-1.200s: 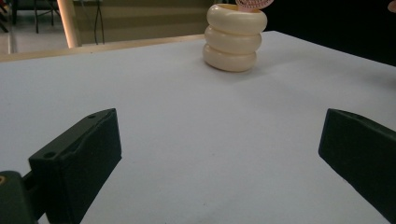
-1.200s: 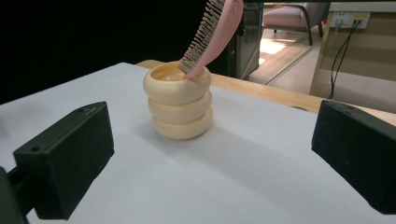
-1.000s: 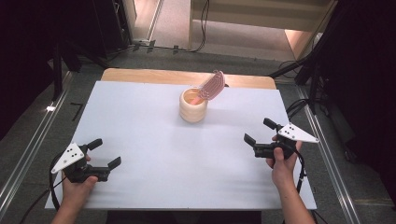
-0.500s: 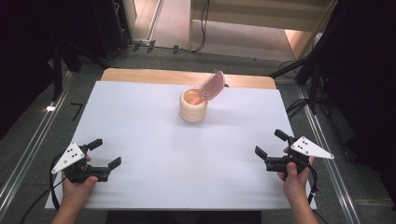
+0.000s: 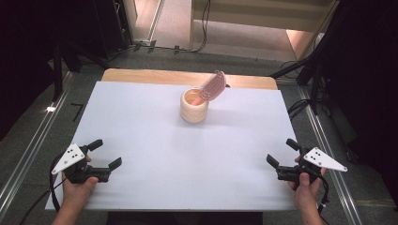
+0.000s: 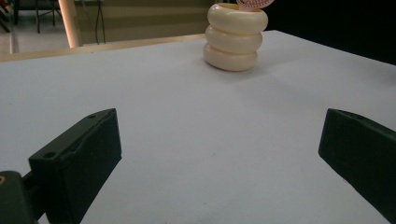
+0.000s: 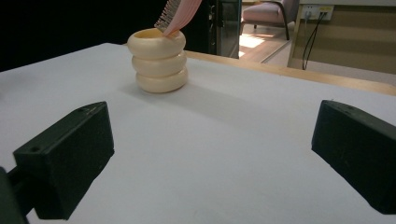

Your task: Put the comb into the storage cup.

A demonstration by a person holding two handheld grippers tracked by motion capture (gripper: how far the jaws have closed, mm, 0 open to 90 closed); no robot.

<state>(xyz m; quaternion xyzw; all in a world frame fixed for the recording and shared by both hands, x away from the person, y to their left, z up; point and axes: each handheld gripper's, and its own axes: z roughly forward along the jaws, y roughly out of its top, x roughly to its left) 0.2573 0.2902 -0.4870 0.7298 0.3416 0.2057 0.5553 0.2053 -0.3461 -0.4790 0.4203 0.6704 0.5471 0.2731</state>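
A cream ribbed holder (image 5: 194, 107) (image 6: 234, 38) (image 7: 159, 60) stands upright toward the back middle of the white table (image 5: 141, 122). A pink brush (image 5: 213, 86) (image 7: 180, 13) leans out of it to the right, bristle head up. My left gripper (image 5: 104, 154) is open low at the table's front left, held in a hand, nothing between its jaws. At the front right my right gripper (image 5: 282, 151) is likewise open and empty. Both point toward the holder from well short of it.
A wooden strip (image 5: 155, 76) runs along the table's far edge. Metal floor rails (image 5: 28, 154) flank the table, and cables (image 5: 300, 105) lie on the floor at the right. Dark stands rise behind on both sides.
My right gripper has drawn back toward the front right corner and lower over the table. The left gripper, holder and brush have stayed put.
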